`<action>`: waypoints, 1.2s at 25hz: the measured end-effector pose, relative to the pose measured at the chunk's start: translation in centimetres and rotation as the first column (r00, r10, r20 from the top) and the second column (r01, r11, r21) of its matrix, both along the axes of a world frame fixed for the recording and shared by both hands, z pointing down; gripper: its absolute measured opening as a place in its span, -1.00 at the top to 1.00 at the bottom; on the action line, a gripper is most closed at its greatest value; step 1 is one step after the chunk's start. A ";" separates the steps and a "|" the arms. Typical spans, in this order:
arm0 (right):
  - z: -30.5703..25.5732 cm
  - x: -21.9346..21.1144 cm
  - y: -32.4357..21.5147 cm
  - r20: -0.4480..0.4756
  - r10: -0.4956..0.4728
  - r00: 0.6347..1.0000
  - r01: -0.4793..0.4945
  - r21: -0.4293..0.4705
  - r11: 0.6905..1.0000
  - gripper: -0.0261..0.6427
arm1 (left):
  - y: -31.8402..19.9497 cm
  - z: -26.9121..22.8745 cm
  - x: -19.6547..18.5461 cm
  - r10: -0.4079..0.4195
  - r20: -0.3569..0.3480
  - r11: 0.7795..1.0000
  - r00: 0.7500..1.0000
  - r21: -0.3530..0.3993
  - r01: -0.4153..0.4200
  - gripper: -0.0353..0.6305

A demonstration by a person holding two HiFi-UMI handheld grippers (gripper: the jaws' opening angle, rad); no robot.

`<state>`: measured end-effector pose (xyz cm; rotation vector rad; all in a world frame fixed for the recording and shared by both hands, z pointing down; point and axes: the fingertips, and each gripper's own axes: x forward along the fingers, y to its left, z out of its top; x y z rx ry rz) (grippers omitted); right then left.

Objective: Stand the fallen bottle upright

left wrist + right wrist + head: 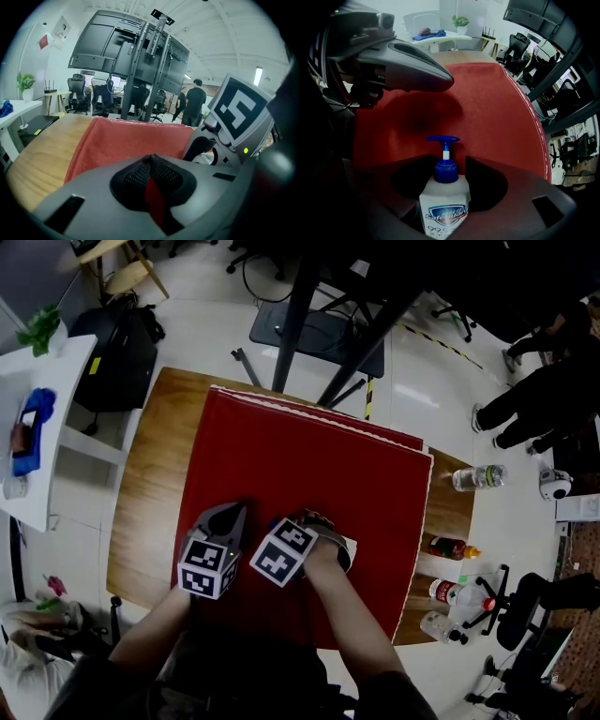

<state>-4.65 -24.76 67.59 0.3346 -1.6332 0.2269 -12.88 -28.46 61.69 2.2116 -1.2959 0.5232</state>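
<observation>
A white soap bottle [444, 208] with a blue pump [444, 139] lies label-up over the red cloth [487, 108], its pump pointing away along the cloth. My right gripper [446, 176] points down with a pad against each of the bottle's shoulders. In the head view the right gripper [323, 532] sits near the cloth's front edge, and a bit of the white bottle [349, 547] peeks out beside it. My left gripper [232, 514] hovers just to its left, jaws together and holding nothing [150, 164]; its tapered tip [443, 83] shows above the bottle.
The red cloth [309, 460] covers a wooden table [150, 474]. Several bottles [476, 477] stand and lie on the bare wood at the right edge. A white side table [47, 427] is at the left; a dark screen stand [140, 61] and people [534, 399] are beyond.
</observation>
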 end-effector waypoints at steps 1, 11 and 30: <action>0.1 0.2 -0.1 -0.020 -0.012 1.000 0.012 0.006 1.000 0.23 | 0.0 0.1 0.1 0.001 0.002 1.000 1.000 -0.001 -0.001 0.79; 0.3 -0.2 -0.3 -0.047 -0.058 0.997 0.059 0.034 0.998 0.26 | -0.2 0.4 -0.4 -0.014 -0.001 1.000 1.000 -0.006 0.014 0.79; -2.6 -0.2 -1.3 0.069 -0.018 0.997 -0.003 0.284 0.959 0.34 | 0.6 -0.5 0.1 0.000 -0.001 1.000 1.000 0.016 0.000 0.79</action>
